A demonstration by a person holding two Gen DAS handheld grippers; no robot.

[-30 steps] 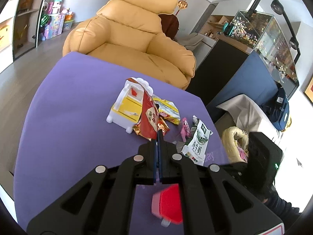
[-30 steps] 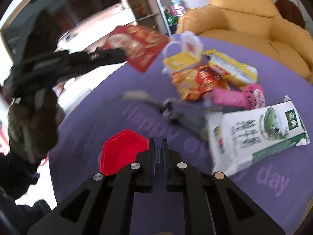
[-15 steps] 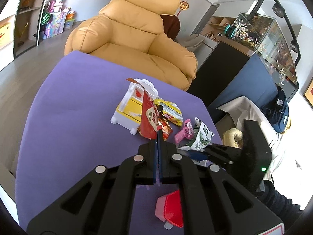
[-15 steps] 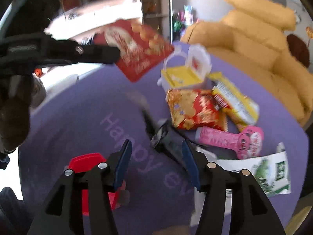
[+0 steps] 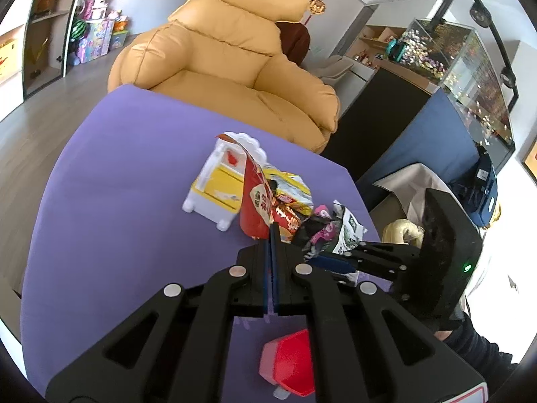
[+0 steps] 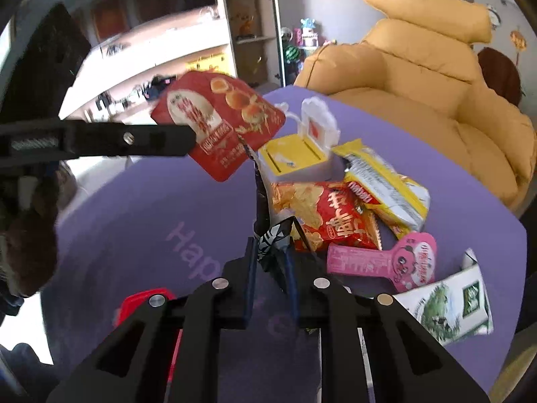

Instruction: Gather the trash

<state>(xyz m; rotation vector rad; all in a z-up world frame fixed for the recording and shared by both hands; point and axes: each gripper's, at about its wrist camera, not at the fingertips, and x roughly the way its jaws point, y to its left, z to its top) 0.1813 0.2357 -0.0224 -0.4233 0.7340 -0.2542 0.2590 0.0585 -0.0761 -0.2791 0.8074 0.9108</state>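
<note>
My left gripper (image 5: 271, 231) is shut on a red snack pouch (image 5: 254, 209) and holds it above the purple table; the pouch also shows in the right wrist view (image 6: 214, 124). My right gripper (image 6: 271, 252) is shut on a dark crumpled wrapper (image 6: 268, 235), lifted off the table; the wrapper also shows in the left wrist view (image 5: 310, 231). On the table lie a red chip bag (image 6: 332, 218), a yellow noodle pack (image 6: 386, 184), a pink wrapper (image 6: 386, 262) and a white-green milk carton (image 6: 449, 305).
A small yellow-and-white toy bin (image 6: 298, 158) stands open behind the wrappers. A red tray (image 5: 290, 366) sits near the table's front edge. A yellow armchair (image 5: 228, 63) stands beyond the table (image 5: 117, 201).
My right gripper opened, moved in over the dark wrapper, then closed on it and lifted it. The left gripper kept hold of the red pouch.
</note>
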